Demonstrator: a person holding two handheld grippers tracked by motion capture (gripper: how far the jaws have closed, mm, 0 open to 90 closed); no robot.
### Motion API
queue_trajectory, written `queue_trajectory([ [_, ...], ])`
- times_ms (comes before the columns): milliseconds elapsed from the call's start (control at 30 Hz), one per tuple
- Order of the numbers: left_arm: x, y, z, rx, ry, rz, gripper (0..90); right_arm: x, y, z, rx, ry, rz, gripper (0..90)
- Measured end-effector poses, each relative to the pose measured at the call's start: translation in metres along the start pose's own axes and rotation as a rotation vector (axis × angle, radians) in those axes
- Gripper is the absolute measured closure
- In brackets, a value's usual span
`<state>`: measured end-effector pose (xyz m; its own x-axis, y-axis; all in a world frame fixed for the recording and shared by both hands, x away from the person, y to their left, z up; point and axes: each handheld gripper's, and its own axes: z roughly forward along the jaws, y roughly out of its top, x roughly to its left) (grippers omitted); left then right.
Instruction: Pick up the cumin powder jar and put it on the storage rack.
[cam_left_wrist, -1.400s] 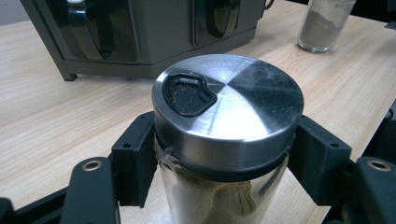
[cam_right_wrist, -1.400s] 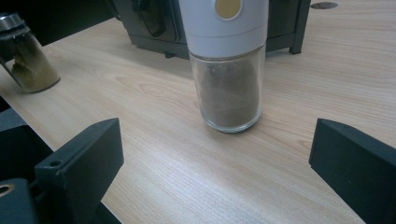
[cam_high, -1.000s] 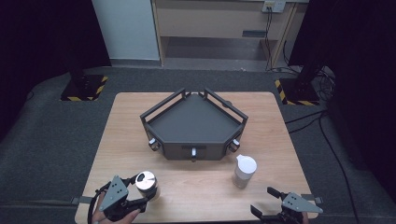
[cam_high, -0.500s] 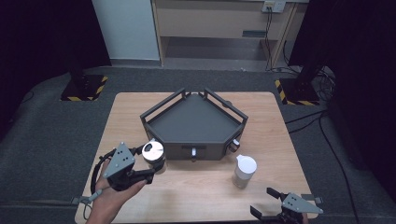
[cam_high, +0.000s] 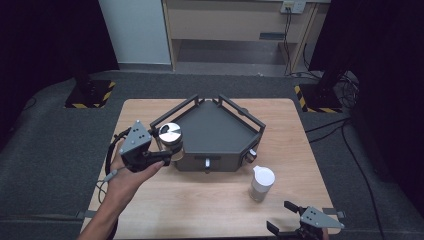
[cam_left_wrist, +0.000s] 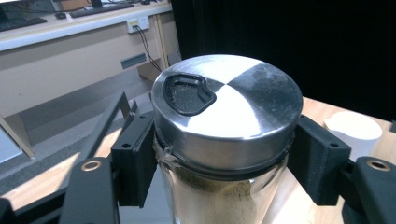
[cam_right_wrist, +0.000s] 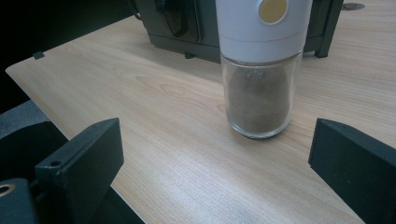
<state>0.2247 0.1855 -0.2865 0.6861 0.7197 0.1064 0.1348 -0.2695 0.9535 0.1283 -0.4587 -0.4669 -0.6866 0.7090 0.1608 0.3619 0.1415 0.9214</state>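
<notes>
My left gripper (cam_high: 167, 146) is shut on a glass spice jar (cam_high: 171, 139) with a shiny metal lid, held in the air at the left corner of the dark three-sided tray (cam_high: 220, 131). In the left gripper view the jar (cam_left_wrist: 224, 135) sits between the two black pads, brown powder showing through the glass. A second jar (cam_high: 261, 183) with a white cap stands on the table right of the tray's front. My right gripper (cam_high: 289, 220) rests open at the table's near right edge. The white-capped jar (cam_right_wrist: 259, 70) stands a short way beyond its jaws, which are spread wide.
The wooden table (cam_high: 200, 205) has bare room in front of the tray and along its left side. Dark carpet surrounds it, with black stands at the far left (cam_high: 87, 90) and far right (cam_high: 325, 85). A person's forearm (cam_high: 112, 200) reaches in from the bottom left.
My left gripper has lifted the metal-lidded jar from the table's near left corner and carried it forward and right to the tray's left corner. The right gripper has stayed put.
</notes>
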Motion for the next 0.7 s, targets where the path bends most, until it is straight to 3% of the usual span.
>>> queue_trajectory([
  [267, 0.014, -0.005, 0.031, 0.008, 0.031, -0.011, 30.3, -0.001, 0.0, 0.001, 0.006, -0.003, 0.002, 3.4],
  [700, 0.02, -0.021, 0.063, -0.003, 0.058, -0.034, 30.3, -0.001, -0.001, 0.002, 0.011, -0.005, 0.004, 3.4],
])
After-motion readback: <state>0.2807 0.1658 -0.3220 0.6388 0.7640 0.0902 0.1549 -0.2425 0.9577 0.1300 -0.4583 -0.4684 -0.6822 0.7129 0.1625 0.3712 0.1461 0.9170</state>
